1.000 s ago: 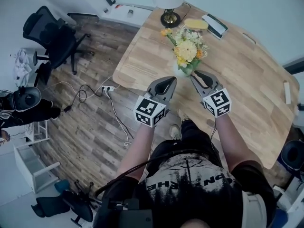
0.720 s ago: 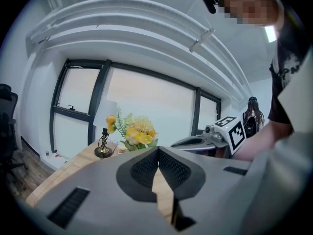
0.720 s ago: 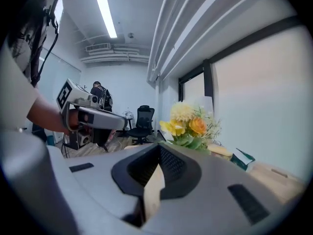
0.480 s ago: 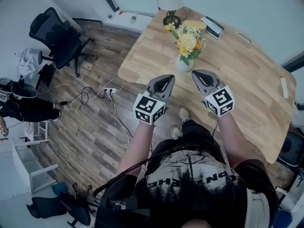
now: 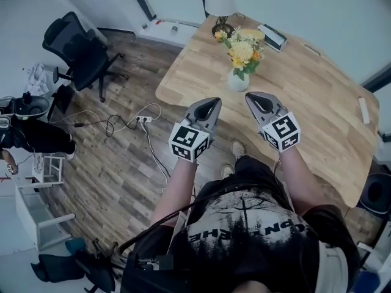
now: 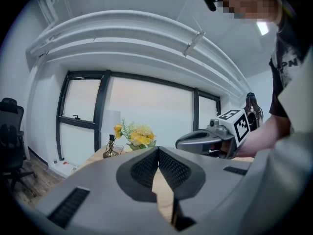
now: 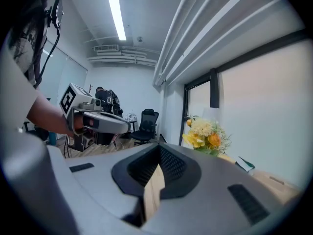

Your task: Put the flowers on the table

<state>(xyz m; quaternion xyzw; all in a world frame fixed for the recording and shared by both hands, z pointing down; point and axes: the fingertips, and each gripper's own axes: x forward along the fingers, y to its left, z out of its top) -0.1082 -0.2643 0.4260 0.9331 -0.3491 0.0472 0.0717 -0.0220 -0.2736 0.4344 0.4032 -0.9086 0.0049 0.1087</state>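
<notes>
Now flowers stand in a white vase just ahead of the left claw and right claw, both squeezed together, empty.

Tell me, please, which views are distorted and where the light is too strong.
Head view: mild bending at the table edge, even light, flowers sharp. Left gripper view: strong fisheye, dark corners, window washed out. Right gripper view: same fisheye, ceiling light glares.

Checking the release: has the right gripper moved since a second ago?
Yes. The right gripper has drawn back toward the person, away from the vase of flowers on the table.
</notes>
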